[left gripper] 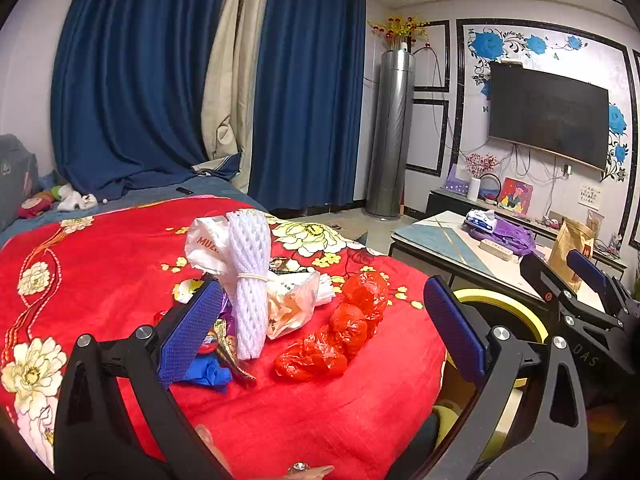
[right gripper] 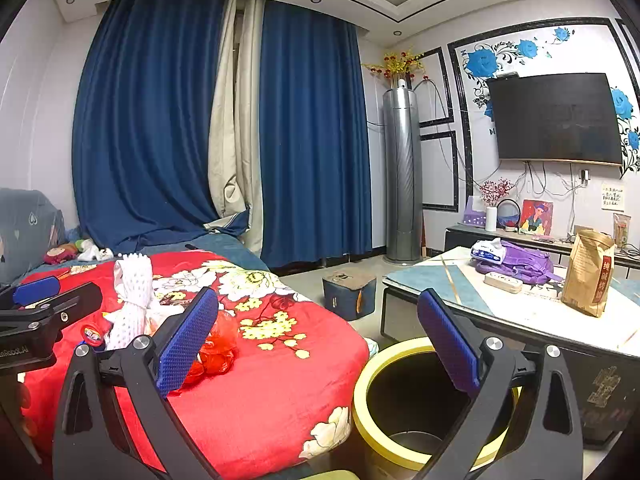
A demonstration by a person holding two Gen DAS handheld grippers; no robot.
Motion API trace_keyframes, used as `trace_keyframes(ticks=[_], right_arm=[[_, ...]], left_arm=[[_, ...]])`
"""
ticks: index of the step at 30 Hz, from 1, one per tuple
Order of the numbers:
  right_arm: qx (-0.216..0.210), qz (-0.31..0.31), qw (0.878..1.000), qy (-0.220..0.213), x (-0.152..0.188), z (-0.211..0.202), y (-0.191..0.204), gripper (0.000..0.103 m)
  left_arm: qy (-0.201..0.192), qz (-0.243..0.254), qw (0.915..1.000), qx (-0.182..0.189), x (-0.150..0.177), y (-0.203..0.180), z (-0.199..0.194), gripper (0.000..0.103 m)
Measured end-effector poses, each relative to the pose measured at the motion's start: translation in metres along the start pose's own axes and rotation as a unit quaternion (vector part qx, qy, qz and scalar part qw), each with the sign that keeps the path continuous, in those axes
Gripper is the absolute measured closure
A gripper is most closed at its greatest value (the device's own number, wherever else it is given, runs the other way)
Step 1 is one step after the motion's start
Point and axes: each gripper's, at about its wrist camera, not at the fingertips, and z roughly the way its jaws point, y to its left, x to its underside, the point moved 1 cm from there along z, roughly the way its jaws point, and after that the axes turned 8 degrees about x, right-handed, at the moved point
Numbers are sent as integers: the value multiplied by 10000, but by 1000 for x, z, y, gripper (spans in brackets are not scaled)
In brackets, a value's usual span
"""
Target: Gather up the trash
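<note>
White foam net (left gripper: 250, 280) stands upright — long axis vertical.

You can read "MUZI" in orange on the crumpled white wrapper (left gripper: 204, 242) on the bed. The right claw's (left gripper: 576, 280) black frame shows "DAS", and the left claw's (right gripper: 36, 300) body ends in "nRobot.AI". Chinese characters mark the brown paper bag (right gripper: 590, 276) on the tabletop.

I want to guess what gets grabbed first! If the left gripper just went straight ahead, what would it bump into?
Probably the crumpled red plastic bag on the red flowered blanket. The left gripper is open with the bag lying between its jaws, just right of the white foam net bundle. Depth is hard to judge, so it might pass above.
</note>
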Motion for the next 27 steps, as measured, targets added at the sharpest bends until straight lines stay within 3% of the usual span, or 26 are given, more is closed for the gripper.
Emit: trace_keyframes(ticks=[27], right_arm=[[-13, 2, 10000, 27, 1, 1, -1, 6]], left_arm=[[17, -16, 10000, 11, 1, 1, 0, 10]])
